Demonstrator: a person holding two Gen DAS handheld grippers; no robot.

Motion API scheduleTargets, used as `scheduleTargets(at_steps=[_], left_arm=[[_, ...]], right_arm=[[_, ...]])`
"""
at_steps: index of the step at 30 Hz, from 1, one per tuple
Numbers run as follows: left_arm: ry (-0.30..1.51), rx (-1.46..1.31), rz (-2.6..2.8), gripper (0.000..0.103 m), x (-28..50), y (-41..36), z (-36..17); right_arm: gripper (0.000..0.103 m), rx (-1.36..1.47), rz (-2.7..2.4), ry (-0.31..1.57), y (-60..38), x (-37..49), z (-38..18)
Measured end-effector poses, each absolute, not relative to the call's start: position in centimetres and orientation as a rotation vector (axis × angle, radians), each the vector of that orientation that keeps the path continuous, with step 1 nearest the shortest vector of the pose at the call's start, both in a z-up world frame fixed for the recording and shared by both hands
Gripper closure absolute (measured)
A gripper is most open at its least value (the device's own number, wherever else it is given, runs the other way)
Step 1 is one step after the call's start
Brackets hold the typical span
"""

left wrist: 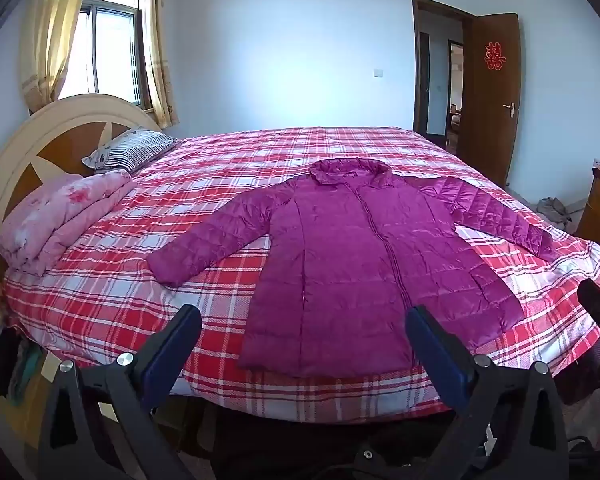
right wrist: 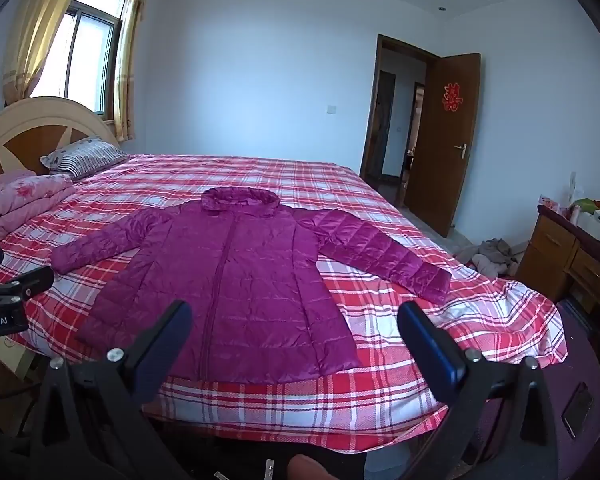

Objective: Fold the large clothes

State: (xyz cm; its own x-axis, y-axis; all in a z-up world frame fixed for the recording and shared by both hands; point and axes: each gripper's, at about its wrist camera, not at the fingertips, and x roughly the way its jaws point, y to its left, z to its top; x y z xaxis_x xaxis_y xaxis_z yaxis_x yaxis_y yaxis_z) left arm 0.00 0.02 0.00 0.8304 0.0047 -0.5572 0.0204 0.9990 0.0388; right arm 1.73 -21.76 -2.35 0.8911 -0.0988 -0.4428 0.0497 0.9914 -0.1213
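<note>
Nearest the lens in the left wrist view: left gripper point(left wrist: 302, 330), jaws spread wide apart, nothing between them, held above the near edge of the bed point(left wrist: 100, 304). Same in the right wrist view: right gripper point(right wrist: 294, 326), jaws wide apart and empty, poised over the bed's near edge. Glimpsed also at the far right rim of the left view and the far left rim of the right view: the other tool's black frame, both grippers clear of the fabric.

Just beyond the fingers: magenta puffer jacket point(left wrist: 364, 264), laid flat and front-up on the red-and-white plaid bedspread point(left wrist: 236, 152), zipped closed, hem toward the grippers, hood point(left wrist: 350, 172) toward the far side. Both sleeves spread outward and slightly down: left sleeve point(left wrist: 208, 236) angled toward the headboard side, right sleeve point(right wrist: 384, 252) reaching toward the bed's door-side edge, cuff resting on the bedspread.

Farther left: folded pink floral quilt point(left wrist: 60, 220) lying against the headboard point(left wrist: 40, 136), striped pillow point(left wrist: 132, 148) behind it. To the right of the bed: wooden dresser point(right wrist: 568, 256) with small items on top, a heap of clothes point(right wrist: 488, 256) on the floor beside it.

At the back: curtained window point(left wrist: 108, 48), pale wall, brown door point(right wrist: 448, 140) standing open, red paper cutout point(right wrist: 453, 97) on it.
</note>
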Motion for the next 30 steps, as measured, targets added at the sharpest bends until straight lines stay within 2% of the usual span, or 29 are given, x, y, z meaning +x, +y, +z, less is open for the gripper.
scheduleTargets(at_steps=[30], left_arm=[[0.597, 0.023, 0.025, 0.001, 0.6, 0.9, -0.3]], right_arm=[[0.0, -0.066, -0.092, 0.488, -23.0, 2.4, -3.1]])
